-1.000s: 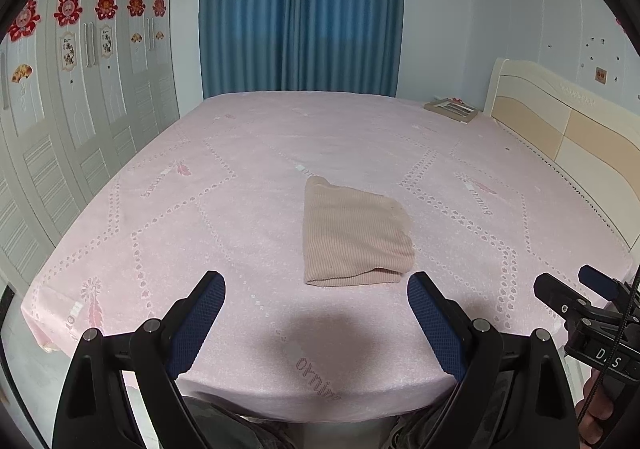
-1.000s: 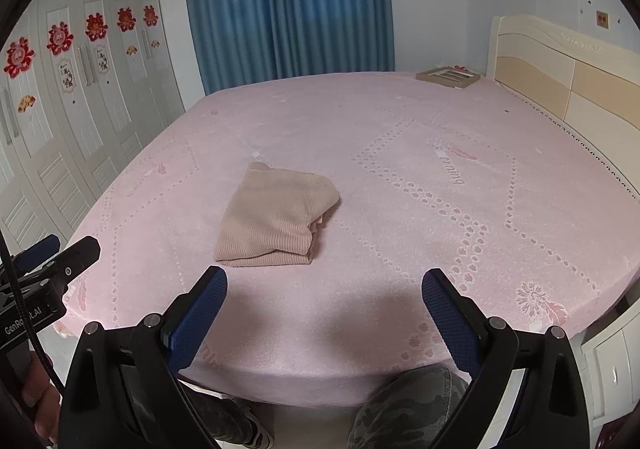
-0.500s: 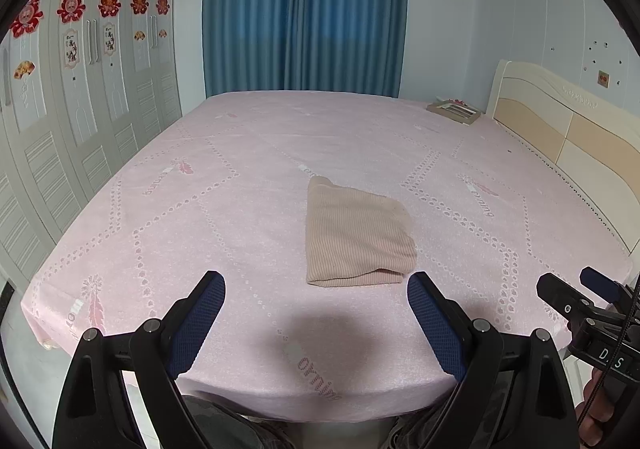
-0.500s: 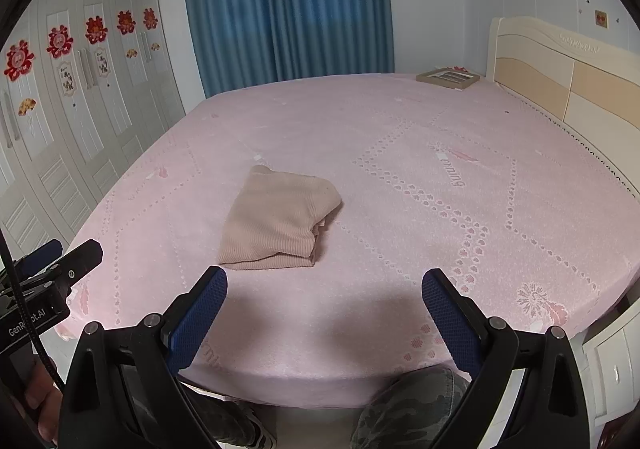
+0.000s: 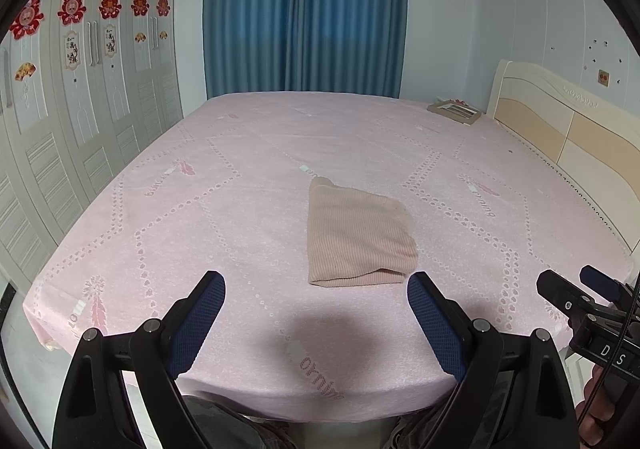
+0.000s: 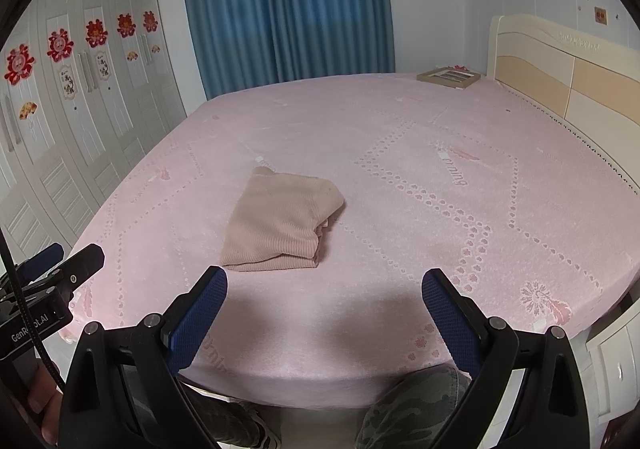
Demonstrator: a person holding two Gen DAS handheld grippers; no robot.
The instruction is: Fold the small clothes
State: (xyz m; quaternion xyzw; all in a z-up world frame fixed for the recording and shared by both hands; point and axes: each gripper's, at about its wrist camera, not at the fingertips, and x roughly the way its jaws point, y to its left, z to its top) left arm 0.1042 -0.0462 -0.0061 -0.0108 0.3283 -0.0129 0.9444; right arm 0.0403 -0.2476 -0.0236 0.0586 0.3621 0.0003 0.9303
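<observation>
Both grippers withdrawn slightly, folded garment [image 5: 357, 235] beyond spread jaws

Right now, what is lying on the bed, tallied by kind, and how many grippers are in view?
Folded beige garment: 1
Picture frame lying flat near the headboard: 1
Grippers, both open, holding nothing: 2 (left gripper, right gripper)
Total: 4

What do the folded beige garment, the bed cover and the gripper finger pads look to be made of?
Folded beige garment: apparently a soft ribbed knit, matte; fine parallel ribs show.
Bed cover: seemingly thin woven or printed fabric, matte pink with a printed pattern; it lies smooth.
Gripper finger pads: likely textured blue rubber or foam, with a fine dimpled surface, on black, probably plastic, fingers.
</observation>
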